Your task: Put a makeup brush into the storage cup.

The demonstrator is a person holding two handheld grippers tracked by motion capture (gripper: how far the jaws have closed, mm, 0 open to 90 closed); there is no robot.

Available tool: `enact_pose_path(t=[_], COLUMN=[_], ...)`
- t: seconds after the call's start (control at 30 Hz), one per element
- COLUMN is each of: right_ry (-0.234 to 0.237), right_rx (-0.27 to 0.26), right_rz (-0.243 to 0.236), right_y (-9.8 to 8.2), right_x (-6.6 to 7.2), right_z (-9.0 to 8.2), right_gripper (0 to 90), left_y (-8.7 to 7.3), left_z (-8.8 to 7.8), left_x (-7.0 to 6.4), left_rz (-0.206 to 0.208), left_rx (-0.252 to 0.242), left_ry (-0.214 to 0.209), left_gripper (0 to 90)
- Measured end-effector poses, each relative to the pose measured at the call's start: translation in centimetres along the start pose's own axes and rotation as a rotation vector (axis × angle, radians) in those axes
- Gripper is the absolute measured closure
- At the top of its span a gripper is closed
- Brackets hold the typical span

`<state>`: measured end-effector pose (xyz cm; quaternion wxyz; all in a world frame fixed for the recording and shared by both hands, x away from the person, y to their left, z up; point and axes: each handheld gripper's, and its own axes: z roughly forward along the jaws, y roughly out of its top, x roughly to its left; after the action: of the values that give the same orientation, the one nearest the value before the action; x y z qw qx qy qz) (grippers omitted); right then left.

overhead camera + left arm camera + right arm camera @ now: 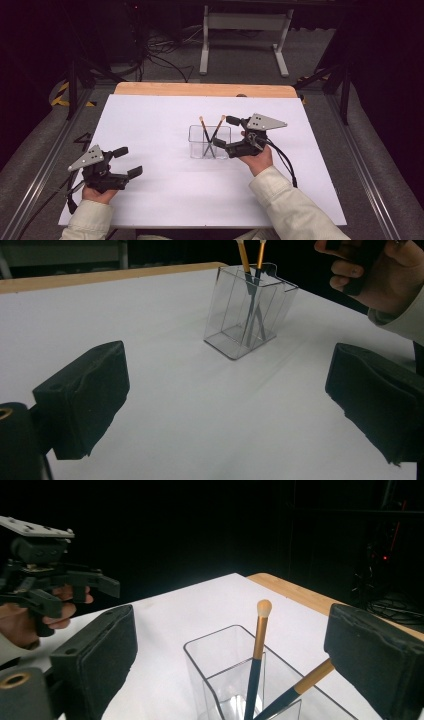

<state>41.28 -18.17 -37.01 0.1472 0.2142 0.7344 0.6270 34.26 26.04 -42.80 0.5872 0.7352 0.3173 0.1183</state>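
A clear plastic holder [209, 145] [248, 310] [227, 680] stands mid-table with two makeup brushes [205, 131] [243, 257] leaning in it; they have gold ferrules and dark handles. My right gripper [226, 131] [235, 655] hovers at the holder's right edge, open and gripping nothing. One brush [260, 630] rises between its jaws, and the other brush [307, 677] slants toward the right jaw. My left gripper [127, 162] [227, 400] rests open near the front left of the table, well short of the holder, with nothing in it.
A white sheet [165, 195] covers the table, with a wooden edge [200, 89] at the far side. Beyond it are a white stand [245, 22] and floor cables [165, 50]. Metal rails [40, 165] flank the table. The person's right hand [385, 280] is beside the holder.
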Motion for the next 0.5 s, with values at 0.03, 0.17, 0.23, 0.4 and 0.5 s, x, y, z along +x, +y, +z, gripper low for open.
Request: enact_pose_path(t=[0.03, 0.17, 0.23, 0.4, 0.5], right_ry=[-0.002, -0.009, -0.011, -0.030, -0.041], right_rx=[0.003, 0.008, 0.009, 0.025, 0.030], right_rz=[-0.009, -0.039, -0.041, -0.049, -0.043], right_y=[0.2, 0.7, 0.8, 1.0, 1.0], right_x=[0.1, 0.3, 0.3, -0.1, -0.5], right_z=[-0.3, -1.7, -2.2, -3.5, -4.6], right_gripper=[6.1, 5.5, 5.1, 4.7, 4.0], left_y=[0.0, 0.0, 0.1, 0.1, 0.2], left_z=[0.0, -0.1, -0.1, -0.1, -0.1], left_x=[0.0, -0.1, -0.1, -0.1, -0.1], left_rz=[0.002, 0.002, 0.005, 0.010, 0.007], left_rx=[0.001, -0.003, -0.006, -0.006, -0.007], left_ry=[0.002, -0.001, -0.002, -0.004, -0.011], left_gripper=[4.5, 4.5, 4.5, 4.5, 4.4])
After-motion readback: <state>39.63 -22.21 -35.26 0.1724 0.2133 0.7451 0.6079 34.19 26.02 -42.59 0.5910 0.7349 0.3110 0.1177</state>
